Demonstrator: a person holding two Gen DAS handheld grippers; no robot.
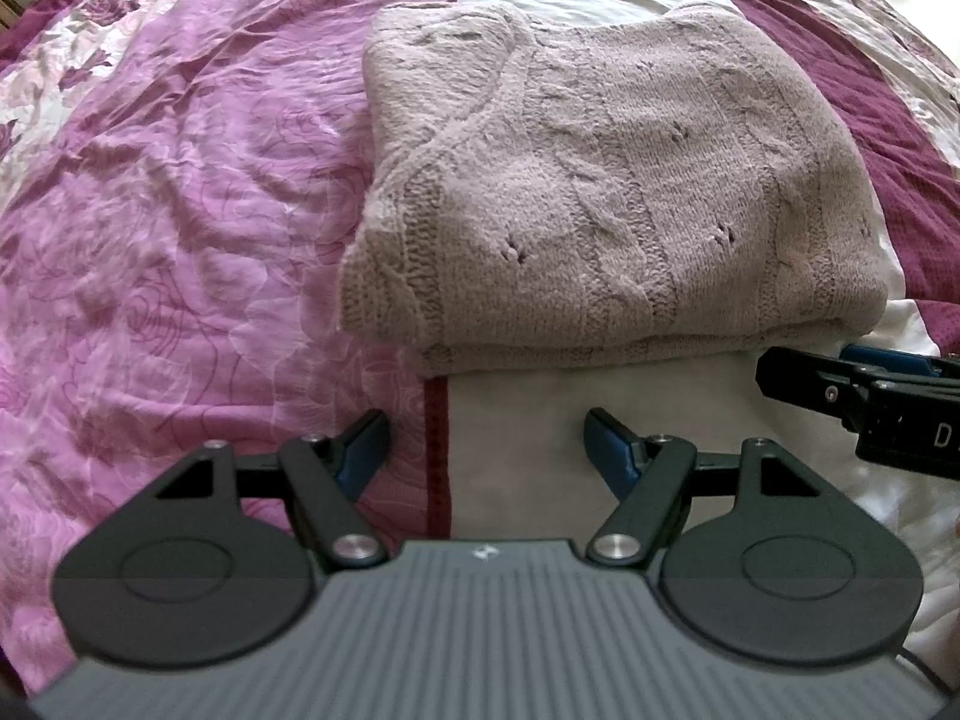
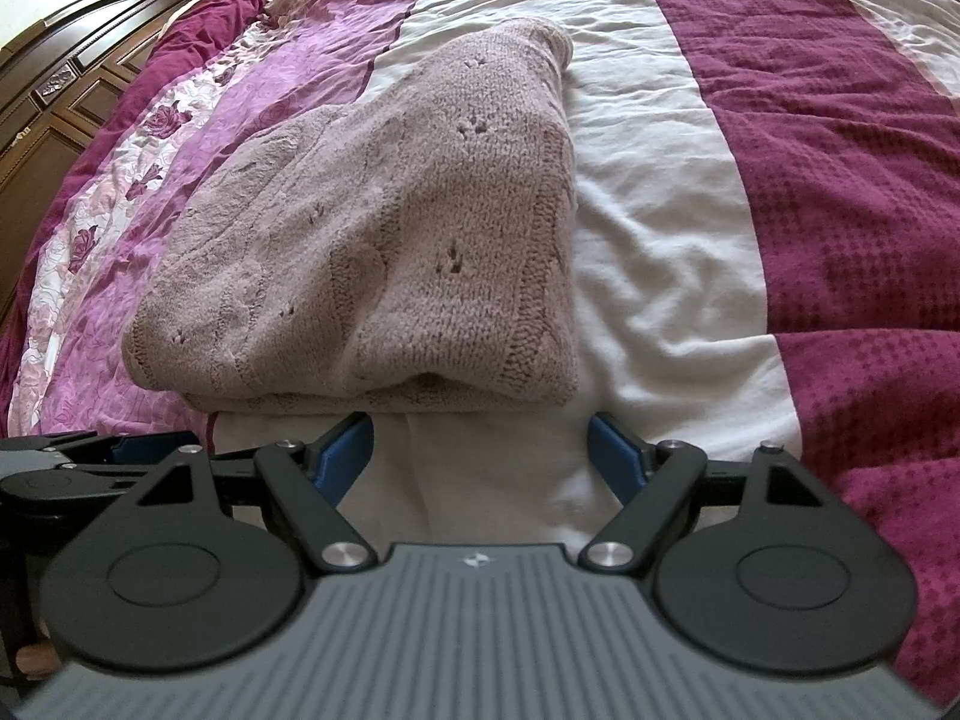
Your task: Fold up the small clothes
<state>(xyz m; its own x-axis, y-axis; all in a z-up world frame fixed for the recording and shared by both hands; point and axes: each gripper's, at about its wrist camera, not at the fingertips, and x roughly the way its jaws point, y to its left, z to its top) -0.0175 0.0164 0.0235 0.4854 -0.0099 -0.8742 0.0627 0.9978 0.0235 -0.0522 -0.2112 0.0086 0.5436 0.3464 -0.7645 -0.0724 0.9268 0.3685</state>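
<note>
Left wrist shows the sweater [image 1: 612, 204] folded on the bed [image 1: 180, 240]. Both hand-held grippers, left [image 1: 487, 441] and right [image 2: 481, 444], gape empty near its edge; I judge folding nearly finished, maybe tidying next.

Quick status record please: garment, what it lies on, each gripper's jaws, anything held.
garment: knitted sweater, pale pink-beige, folded into a compact rectangle
surface: bedspread, striped pink, white and maroon; sweater straddles the pink and white stripes
left gripper: jaws open, empty, just short of the sweater's near edge
right gripper: jaws open, empty, just short of the near edge
held: nothing
background: dark wooden headboard at far left in the right wrist view
</note>
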